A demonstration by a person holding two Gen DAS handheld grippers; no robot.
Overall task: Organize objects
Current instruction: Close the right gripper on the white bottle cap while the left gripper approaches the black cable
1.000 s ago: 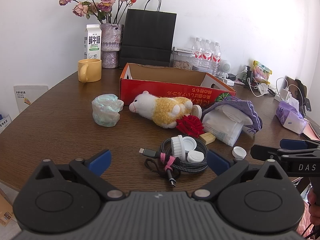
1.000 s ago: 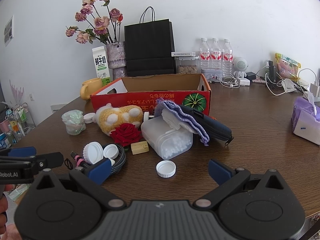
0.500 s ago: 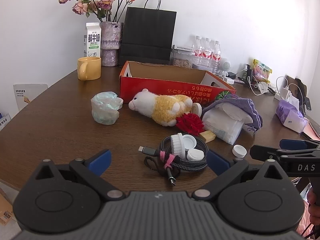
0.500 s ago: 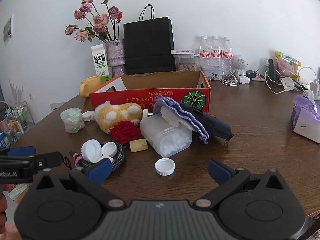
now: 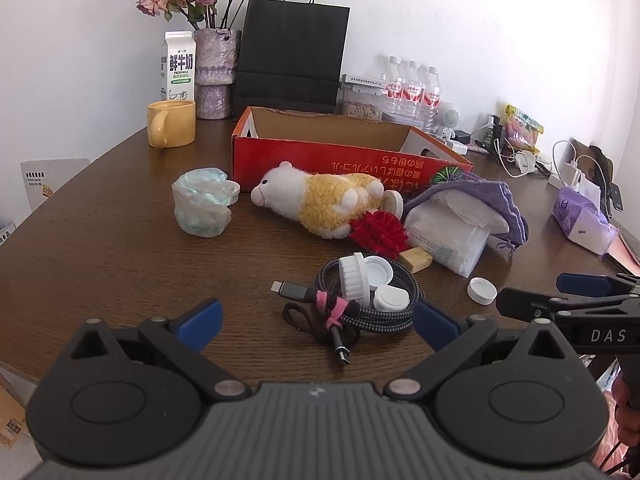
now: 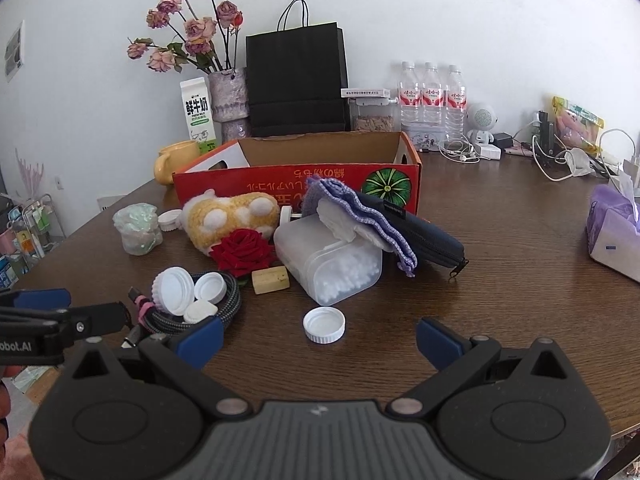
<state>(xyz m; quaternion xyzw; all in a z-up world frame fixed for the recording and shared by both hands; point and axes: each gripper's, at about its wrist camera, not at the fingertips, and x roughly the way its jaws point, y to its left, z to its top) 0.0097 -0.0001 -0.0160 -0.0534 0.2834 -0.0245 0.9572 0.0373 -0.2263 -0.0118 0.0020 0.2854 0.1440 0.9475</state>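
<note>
Both grippers, left gripper (image 5: 316, 320) and right gripper (image 6: 320, 338), spread wide, empty; coiled braided cable (image 5: 384, 312) carries three white caps.

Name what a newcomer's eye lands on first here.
The red cardboard box, open and apparently empty, stands mid-table. In front of it lies a jumble: a plush sheep beside a red rose, and nearer, white caps piled on a coiled cable. Both sets of jaws sit open and empty.
</note>
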